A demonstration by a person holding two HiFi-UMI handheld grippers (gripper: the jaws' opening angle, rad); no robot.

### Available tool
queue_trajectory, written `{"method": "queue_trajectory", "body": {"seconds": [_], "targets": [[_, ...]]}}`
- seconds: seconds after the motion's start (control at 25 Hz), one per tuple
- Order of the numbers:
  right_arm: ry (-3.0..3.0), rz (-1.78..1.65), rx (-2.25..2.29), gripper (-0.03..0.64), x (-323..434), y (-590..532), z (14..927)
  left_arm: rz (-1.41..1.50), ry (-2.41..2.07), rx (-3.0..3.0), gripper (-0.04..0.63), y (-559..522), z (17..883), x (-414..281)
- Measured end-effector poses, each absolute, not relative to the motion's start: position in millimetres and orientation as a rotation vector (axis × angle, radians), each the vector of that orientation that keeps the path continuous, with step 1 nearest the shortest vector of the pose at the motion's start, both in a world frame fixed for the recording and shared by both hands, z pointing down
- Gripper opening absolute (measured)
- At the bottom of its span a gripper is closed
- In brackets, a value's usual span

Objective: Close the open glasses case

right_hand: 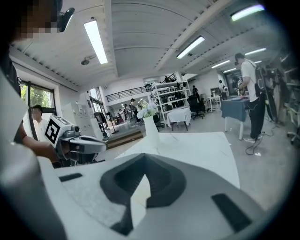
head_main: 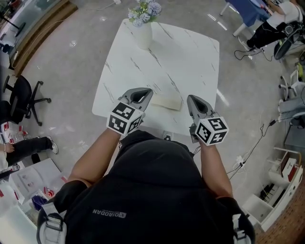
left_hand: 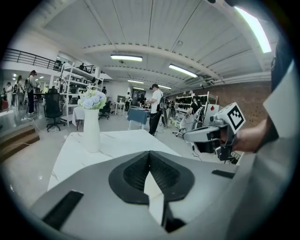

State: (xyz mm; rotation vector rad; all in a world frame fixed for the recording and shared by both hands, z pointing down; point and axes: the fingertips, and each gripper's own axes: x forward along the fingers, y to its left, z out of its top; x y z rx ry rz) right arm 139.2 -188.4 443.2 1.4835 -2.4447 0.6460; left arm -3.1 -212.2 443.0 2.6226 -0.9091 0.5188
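**Cream case lies crosswise between two shut tongs**

Cream-coloured, the glasses case [head_main: 167, 101] sits on the white marble counter [head_main: 190, 52], close to its near edge and directly in front of the person. Its long axis runs across the head view from left to right, with the right end dipping slightly toward the person. From above I cannot tell which way its lid faces or how far it is open.

The left tongs [head_main: 144, 94] hang just beside the case's left end, and the right tongs [head_main: 193, 100] just beside its right end. Whether either touches the case is unclear. Each gripper view shows its jaws met at the tips and holding nothing, with a sliver of white counter visible through the gap behind the tips.

At the far end of the counter stands a white vase [head_main: 143, 35] of pale blue and white flowers [head_main: 145, 12]. The floor [head_main: 71, 57] is glossy grey. A black office chair [head_main: 24, 97] stands off to the left. Metal shelves [left_hand: 75, 79] and a brick wall [left_hand: 255, 96] line the room, and a person [right_hand: 251, 93] stands by a blue table [right_hand: 232, 107].
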Motion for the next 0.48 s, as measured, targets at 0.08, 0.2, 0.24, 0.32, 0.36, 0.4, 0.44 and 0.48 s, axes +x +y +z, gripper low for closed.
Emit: {"method": "queue_trajectory", "body": {"seconds": [0.08, 0.2, 0.24, 0.32, 0.36, 0.4, 0.44, 0.48], "targets": [[-2.459, 0.626, 1.500, 0.002, 140, -190, 433, 0.507, -0.930, 2.641, 0.003, -214, 432, -3], [-2.482, 0.590, 1.510, 0.002, 140, -191, 419, 0.497, -0.960, 2.664, 0.003, -216, 420, -6], [-2.489, 0.579, 1.510, 0.002, 140, -191, 415, 0.494, -0.967, 2.668, 0.003, -217, 418, -8], [-2.498, 0.565, 1.509, 0.002, 139, -191, 409, 0.484, -0.983, 2.669, 0.003, -218, 414, -10], [-2.500, 0.564, 1.509, 0.002, 138, -191, 408, 0.481, -0.995, 2.670, 0.003, -220, 412, -12], [-2.500, 0.565, 1.509, 0.002, 138, -191, 408, 0.480, -1.009, 2.670, 0.003, -221, 411, -13], [-2.498, 0.568, 1.510, 0.002, 138, -191, 408, 0.483, -1.024, 2.670, 0.003, -222, 410, -15], [-2.495, 0.569, 1.513, 0.002, 139, -190, 409, 0.487, -1.035, 2.671, 0.003, -223, 410, -16]]}}
